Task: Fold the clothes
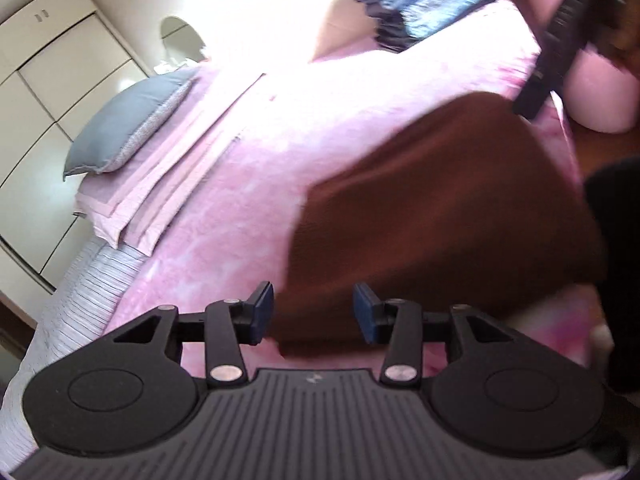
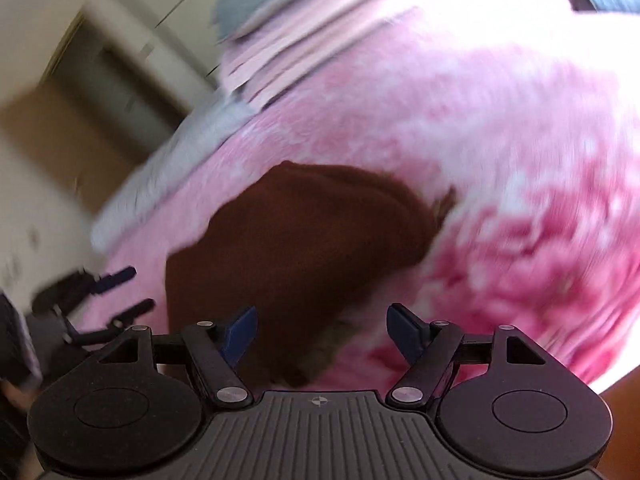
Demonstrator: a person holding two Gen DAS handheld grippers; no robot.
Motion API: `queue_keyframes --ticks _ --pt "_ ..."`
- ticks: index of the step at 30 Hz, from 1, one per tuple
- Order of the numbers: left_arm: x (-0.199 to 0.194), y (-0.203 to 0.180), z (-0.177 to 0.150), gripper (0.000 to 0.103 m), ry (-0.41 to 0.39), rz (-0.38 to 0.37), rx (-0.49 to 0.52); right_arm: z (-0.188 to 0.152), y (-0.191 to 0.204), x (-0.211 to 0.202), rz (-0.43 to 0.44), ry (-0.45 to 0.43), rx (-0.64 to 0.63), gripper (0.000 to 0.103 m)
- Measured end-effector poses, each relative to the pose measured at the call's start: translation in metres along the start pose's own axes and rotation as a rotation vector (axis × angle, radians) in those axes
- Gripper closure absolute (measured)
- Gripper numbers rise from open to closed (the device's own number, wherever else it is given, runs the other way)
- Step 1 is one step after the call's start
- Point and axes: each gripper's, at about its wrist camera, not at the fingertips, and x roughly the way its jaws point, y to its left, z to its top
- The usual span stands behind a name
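A dark brown garment (image 1: 440, 208) lies folded and flat on the pink blanket (image 1: 240, 200) of a bed. My left gripper (image 1: 314, 314) hovers over its near edge, jaws apart, with nothing pinched between the blue pads. In the right wrist view the same brown garment (image 2: 300, 248) lies just ahead of my right gripper (image 2: 322, 330), which stands wide open and empty above the garment's near corner. The left gripper (image 2: 132, 290) shows at that view's left edge, also open. A dark blurred shape at the top right of the left wrist view is the right gripper (image 1: 560, 40).
A grey pillow (image 1: 128, 120) rests on folded pale pink bedding (image 1: 160, 184) at the head of the bed. A blue and dark pile of clothes (image 1: 424, 4) lies at the far side. White wardrobe doors (image 1: 48, 80) stand beyond the bed. A pink rounded object (image 1: 600, 92) sits off the bed's right edge.
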Motion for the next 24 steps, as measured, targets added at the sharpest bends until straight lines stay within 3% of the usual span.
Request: queue_keyframes --ticks 4,7,8,11,15,18,21,23,24 --pt "0.023 0.013 0.004 0.058 -0.002 -0.016 -0.022 0.004 -0.014 0.007 0.012 -0.022 0.127 0.029" --pt "0.040 0.011 -0.001 0.059 0.023 -0.053 -0.023 0.006 -0.018 0.012 -0.010 -0.060 0.174 0.080" --pt "0.043 0.009 -0.004 0.060 0.024 -0.066 -0.030 0.005 -0.019 0.007 -0.005 -0.062 0.179 0.083" --pt "0.037 0.001 -0.008 0.061 0.005 -0.080 -0.042 0.021 -0.017 0.002 0.007 -0.061 0.075 0.086" --pt "0.028 -0.011 -0.001 0.060 -0.020 -0.105 -0.043 0.074 -0.023 -0.012 -0.049 -0.067 -0.066 0.086" --pt "0.030 -0.019 0.004 0.061 -0.024 -0.116 -0.035 0.104 -0.046 0.007 -0.078 0.039 -0.071 0.085" --pt "0.030 -0.022 0.006 0.060 -0.022 -0.108 -0.012 0.107 -0.054 0.013 -0.113 0.083 -0.105 0.076" --pt "0.026 -0.019 0.007 0.060 -0.025 -0.091 -0.002 0.097 -0.042 -0.001 -0.155 0.039 -0.187 0.064" --pt "0.024 -0.017 0.008 0.060 -0.026 -0.079 0.007 0.090 -0.035 -0.010 -0.177 0.015 -0.229 0.064"
